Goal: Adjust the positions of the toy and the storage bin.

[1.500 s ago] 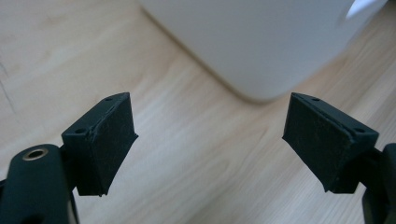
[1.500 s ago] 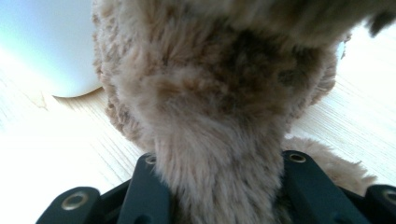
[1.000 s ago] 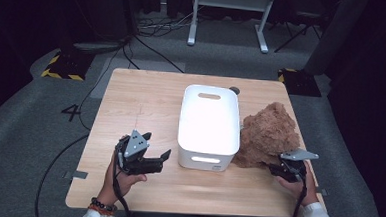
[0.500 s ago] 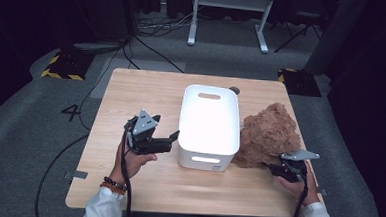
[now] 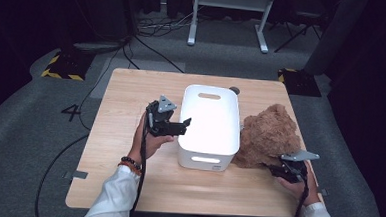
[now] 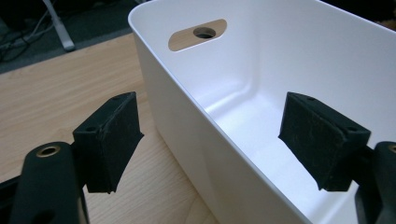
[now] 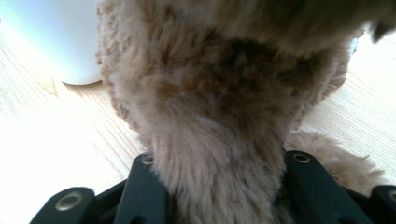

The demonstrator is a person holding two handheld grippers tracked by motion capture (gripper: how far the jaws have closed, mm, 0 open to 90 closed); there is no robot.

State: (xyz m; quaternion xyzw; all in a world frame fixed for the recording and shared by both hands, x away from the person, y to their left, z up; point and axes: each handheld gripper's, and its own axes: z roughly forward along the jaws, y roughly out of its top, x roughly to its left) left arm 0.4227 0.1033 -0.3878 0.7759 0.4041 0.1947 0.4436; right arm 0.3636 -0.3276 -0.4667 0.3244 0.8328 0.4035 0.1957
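the left hand-held gripper (image 6: 210, 140) is wide open astride the white bin (image 5: 209, 127) wall. the right hand-held gripper (image 7: 219, 186) holds the brown plush toy (image 5: 268, 135) beside the bin on the table (image 5: 126, 95); soft fur may slip out when lifted.

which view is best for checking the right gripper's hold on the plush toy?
Right gripper view: brown plush toy fur is packed between its two black jaws. High view shows the whole toy beside the white bin, with the right gripper at its near edge. Left gripper view faces the bin.
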